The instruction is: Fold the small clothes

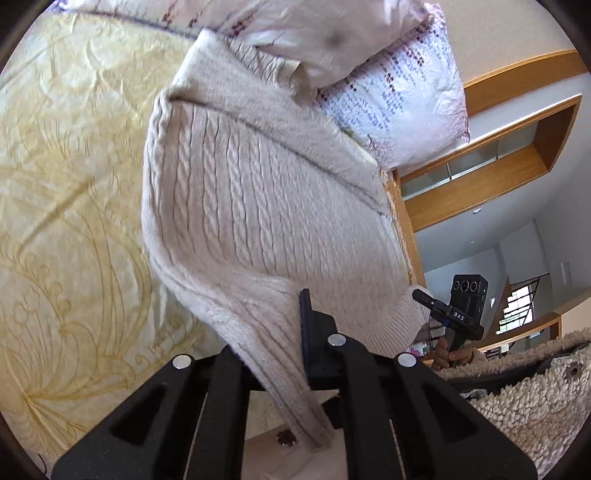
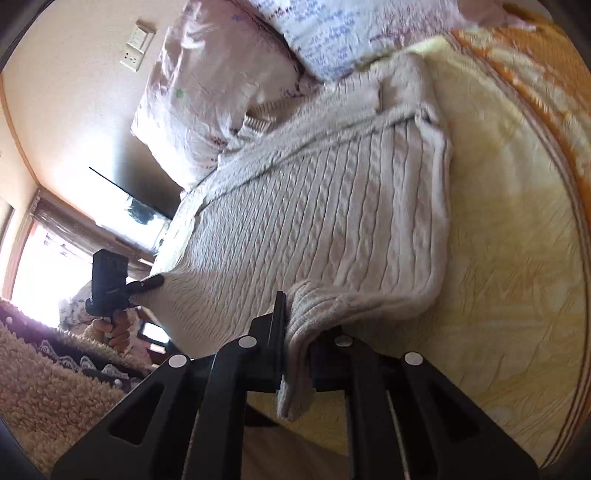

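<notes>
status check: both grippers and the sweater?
Left gripper shut on sweater hem corner. Right gripper shut on the other corner. Sweater partly lifted off yellow bedspread, far end against pillows.

- My left gripper hides its left finger behind the cable-knit sweater.
- At 12 o'clock the pillow covers the sweater's far edge and runs out of frame.
- At 5 o'clock the fleece jacket is cut off.
- From the right wrist, the bedspread smears into blur at 1 o'clock.
</notes>
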`<move>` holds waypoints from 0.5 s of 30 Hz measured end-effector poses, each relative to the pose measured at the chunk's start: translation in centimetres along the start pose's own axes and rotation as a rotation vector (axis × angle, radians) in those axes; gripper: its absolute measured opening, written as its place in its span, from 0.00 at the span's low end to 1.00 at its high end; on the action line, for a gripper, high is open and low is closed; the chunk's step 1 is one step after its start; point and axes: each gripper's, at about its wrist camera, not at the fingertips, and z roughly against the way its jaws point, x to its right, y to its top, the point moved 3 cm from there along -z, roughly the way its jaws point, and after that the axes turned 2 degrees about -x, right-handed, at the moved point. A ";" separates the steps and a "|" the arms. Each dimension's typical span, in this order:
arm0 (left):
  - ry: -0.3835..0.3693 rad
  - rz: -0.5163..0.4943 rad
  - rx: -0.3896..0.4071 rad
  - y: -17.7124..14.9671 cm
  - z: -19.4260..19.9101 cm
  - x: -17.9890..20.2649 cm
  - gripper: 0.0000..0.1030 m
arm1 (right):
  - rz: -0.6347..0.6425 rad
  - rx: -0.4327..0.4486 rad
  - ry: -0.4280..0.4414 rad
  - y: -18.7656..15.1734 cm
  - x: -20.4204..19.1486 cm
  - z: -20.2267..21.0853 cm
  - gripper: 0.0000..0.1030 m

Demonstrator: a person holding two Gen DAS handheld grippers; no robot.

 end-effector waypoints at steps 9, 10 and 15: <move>0.088 -0.103 0.296 6.8 2.5 2.9 0.05 | 0.073 0.345 -0.237 7.0 -2.3 2.8 0.08; 0.101 -0.108 0.310 7.5 2.4 3.1 0.05 | 0.085 0.360 -0.263 7.6 -2.6 2.8 0.08; 0.163 -0.105 0.377 10.9 1.7 3.2 0.05 | 0.174 0.422 -0.379 9.7 -4.3 1.8 0.08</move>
